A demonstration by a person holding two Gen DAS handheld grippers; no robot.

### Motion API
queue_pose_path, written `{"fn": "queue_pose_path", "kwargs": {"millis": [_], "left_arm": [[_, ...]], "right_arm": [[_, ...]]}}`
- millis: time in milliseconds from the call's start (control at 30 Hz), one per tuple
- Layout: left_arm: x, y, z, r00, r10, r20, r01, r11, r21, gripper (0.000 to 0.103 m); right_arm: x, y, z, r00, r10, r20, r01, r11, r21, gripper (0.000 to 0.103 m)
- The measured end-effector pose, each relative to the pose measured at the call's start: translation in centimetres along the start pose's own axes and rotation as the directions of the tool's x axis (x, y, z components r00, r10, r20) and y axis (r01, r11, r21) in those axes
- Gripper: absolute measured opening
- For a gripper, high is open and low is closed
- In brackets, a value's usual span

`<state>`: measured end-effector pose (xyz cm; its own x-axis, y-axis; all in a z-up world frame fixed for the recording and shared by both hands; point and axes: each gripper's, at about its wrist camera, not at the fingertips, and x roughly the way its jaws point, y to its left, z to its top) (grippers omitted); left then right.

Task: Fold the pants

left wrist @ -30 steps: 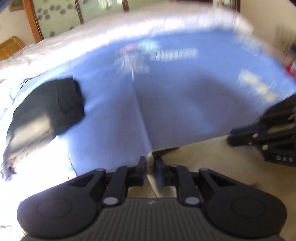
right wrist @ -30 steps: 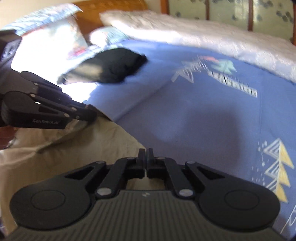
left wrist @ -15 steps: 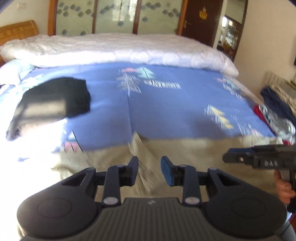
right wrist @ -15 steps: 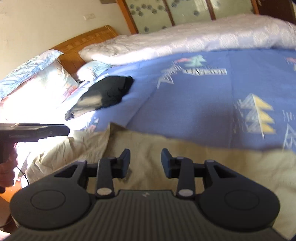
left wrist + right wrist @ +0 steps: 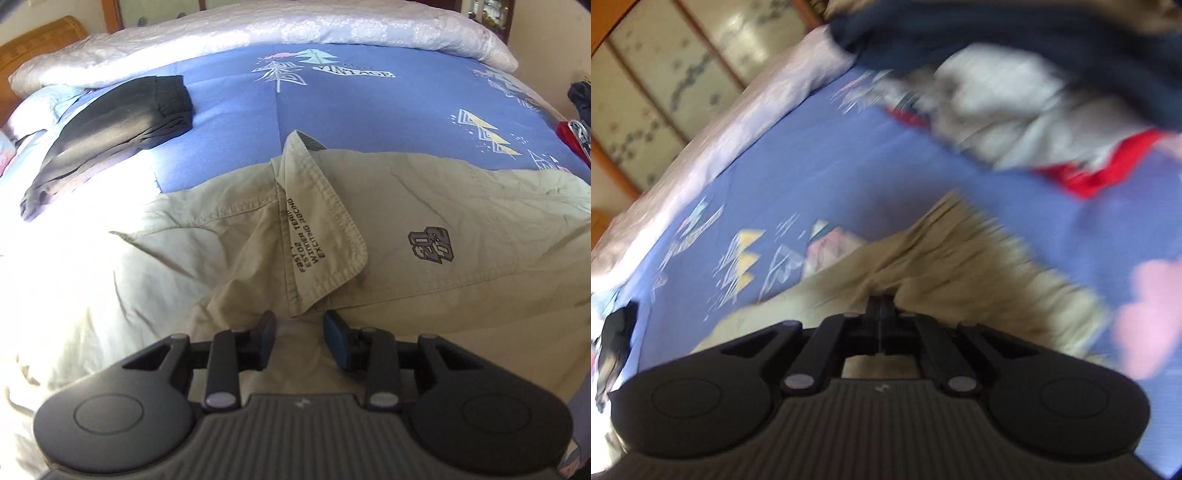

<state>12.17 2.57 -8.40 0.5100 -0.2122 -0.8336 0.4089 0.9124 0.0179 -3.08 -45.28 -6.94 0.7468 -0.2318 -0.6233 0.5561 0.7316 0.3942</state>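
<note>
Both wrist views look steeply down, close over the khaki pants (image 5: 424, 206) and blue sheet (image 5: 820, 155)

We see a blue bedsheet (image 5: 229, 122) printed with tree and triangle motifs, and along its far edge a long white quilt (image 5: 295, 26) lies rolled. We find a folded black garment (image 5: 122, 118) on the sheet near the pillows. Behind the quilt we make out panelled screens (image 5: 661, 85) framed in wood. In the blurred right wrist view we see a heap of navy, white and red clothes (image 5: 1034, 103) on the sheet.
</note>
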Motion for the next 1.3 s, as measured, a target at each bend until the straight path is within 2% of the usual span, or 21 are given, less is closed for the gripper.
{"fn": "queue_pose_path", "kwargs": {"millis": [67,100,200,267,333,400,500,600,633,667,800,833,867,900,933,1033,1233,1300], "left_arm": [[-1.4,0.2,0.1,0.999,-0.026,0.031,0.027,0.999,-0.034,0.031],[-2.2,0.3,0.2,0.998,-0.041,0.057,0.044,0.998,-0.053,0.031],[-4.4,0.0,0.3,0.989,-0.098,0.113,0.109,0.989,-0.100,0.032],[-5.1,-0.7,0.5,0.980,-0.143,0.135,0.158,0.982,-0.107,0.032],[-5.4,-1.9,0.6,0.972,-0.192,0.138,0.206,0.973,-0.099,0.032],[-5.1,-3.1,0.6,0.967,-0.222,0.129,0.233,0.970,-0.076,0.032],[-3.4,-4.8,0.2,0.975,-0.210,0.076,0.215,0.975,-0.057,0.032],[-1.1,-5.7,-1.0,0.982,-0.186,-0.024,0.184,0.980,-0.075,0.032],[-0.5,-5.9,-1.5,0.985,-0.166,-0.042,0.163,0.984,-0.070,0.031],[-0.6,-6.2,-1.9,0.988,-0.152,-0.012,0.151,0.987,-0.048,0.032],[-0.8,-7.5,-2.1,0.996,-0.091,-0.011,0.091,0.996,-0.010,0.032],[-0.8,-7.7,-2.1,0.996,-0.084,-0.012,0.084,0.996,-0.011,0.032],[-0.9,-7.8,-2.2,0.997,-0.077,-0.011,0.077,0.997,-0.010,0.032],[-1.0,-7.9,-2.2,0.997,-0.072,-0.011,0.072,0.997,-0.007,0.032],[-0.9,-8.0,-2.2,0.998,-0.065,-0.010,0.065,0.998,0.001,0.033],[-0.9,-8.2,-2.2,0.998,-0.060,-0.012,0.060,0.998,0.006,0.033],[-0.6,-7.9,-1.6,0.998,-0.065,-0.023,0.065,0.998,0.016,0.035],[-1.1,-6.9,-1.1,0.994,-0.104,-0.037,0.103,0.994,-0.033,0.039]], "right_arm": [[-3.5,-0.1,-0.7,0.997,0.026,0.078,-0.024,0.999,-0.027,0.043],[-5.0,-1.1,-1.2,0.994,0.027,0.107,-0.026,1.000,-0.007,0.046],[-7.9,-5.0,-2.7,0.989,0.018,0.144,-0.041,0.987,0.153,0.046],[-9.2,-7.8,-4.2,0.987,0.029,0.157,-0.074,0.955,0.286,0.049],[-9.6,-9.7,-5.3,0.988,0.054,0.142,-0.104,0.922,0.373,0.055],[-9.4,-10.8,-6.2,0.992,0.065,0.108,-0.106,0.898,0.426,0.055],[-8.1,-11.0,-7.0,0.992,0.091,0.085,-0.122,0.861,0.494,0.055],[-6.6,-10.4,-6.3,0.990,0.108,0.089,-0.138,0.854,0.502,0.058],[-6.1,-10.2,-5.8,0.990,0.109,0.084,-0.137,0.855,0.500,0.062],[-5.4,-9.9,-5.4,0.992,0.098,0.077,-0.124,0.858,0.498,0.064],[-4.0,-8.2,-4.1,0.998,0.037,0.059,-0.059,0.902,0.428,0.065],[-3.8,-7.6,-4.0,0.998,0.027,0.056,-0.047,0.912,0.408,0.064],[-3.5,-7.0,-4.0,0.998,0.027,0.051,-0.045,0.924,0.380,0.055],[-3.0,-6.4,-4.1,0.999,0.036,0.033,-0.045,0.932,0.359,0.041],[-2.5,-6.1,-4.3,0.999,0.044,0.006,-0.044,0.935,0.352,0.015],[-3.0,-4.8,-5.0,0.998,0.030,0.046,-0.043,0.952,0.305,0.013],[-6.0,-2.7,-3.7,0.986,0.079,0.147,-0.113,0.965,0.236,0.013],[-7.0,-1.2,-3.2,0.978,0.120,0.169,-0.151,0.970,0.188,0.013]]}}
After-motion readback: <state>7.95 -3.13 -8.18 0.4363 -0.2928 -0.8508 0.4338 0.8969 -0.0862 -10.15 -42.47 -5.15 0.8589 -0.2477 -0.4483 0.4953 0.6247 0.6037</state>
